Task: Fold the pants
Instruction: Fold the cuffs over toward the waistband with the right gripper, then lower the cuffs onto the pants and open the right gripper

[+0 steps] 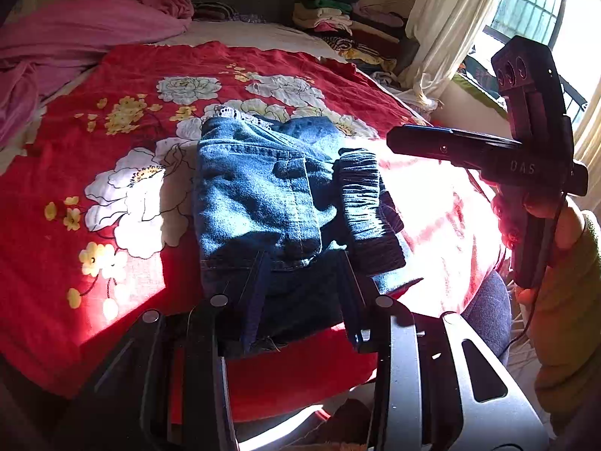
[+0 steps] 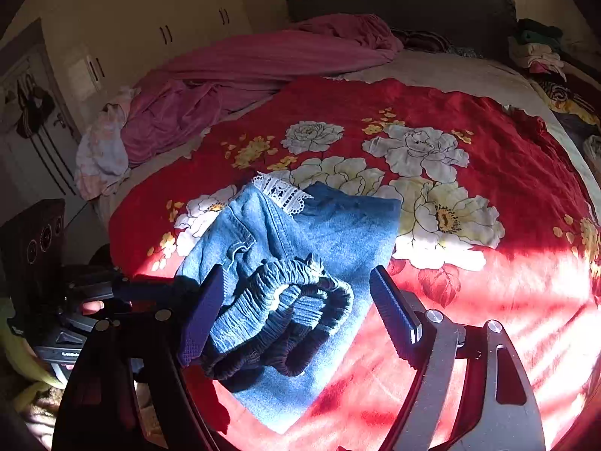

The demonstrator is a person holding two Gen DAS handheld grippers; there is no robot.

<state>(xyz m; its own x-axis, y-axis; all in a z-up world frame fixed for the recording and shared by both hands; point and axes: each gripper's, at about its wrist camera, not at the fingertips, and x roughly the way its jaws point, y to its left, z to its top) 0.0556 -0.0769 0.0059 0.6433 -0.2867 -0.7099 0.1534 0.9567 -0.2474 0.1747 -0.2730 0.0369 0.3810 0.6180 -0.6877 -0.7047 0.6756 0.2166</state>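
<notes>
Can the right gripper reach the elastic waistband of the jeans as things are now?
Probably yes. The right gripper is open, and the waistband lies bunched on top of the jeans, right between its fingers, with nothing covering it.

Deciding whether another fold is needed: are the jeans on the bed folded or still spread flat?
Folded. The jeans lie in a compact stacked bundle on the red floral bedspread, with the elastic waistband bunched on top near the front edge.

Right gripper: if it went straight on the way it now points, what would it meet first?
Probably the gathered elastic waistband of the folded jeans, lying between the open fingers of the right gripper; depth is uncertain.
</notes>
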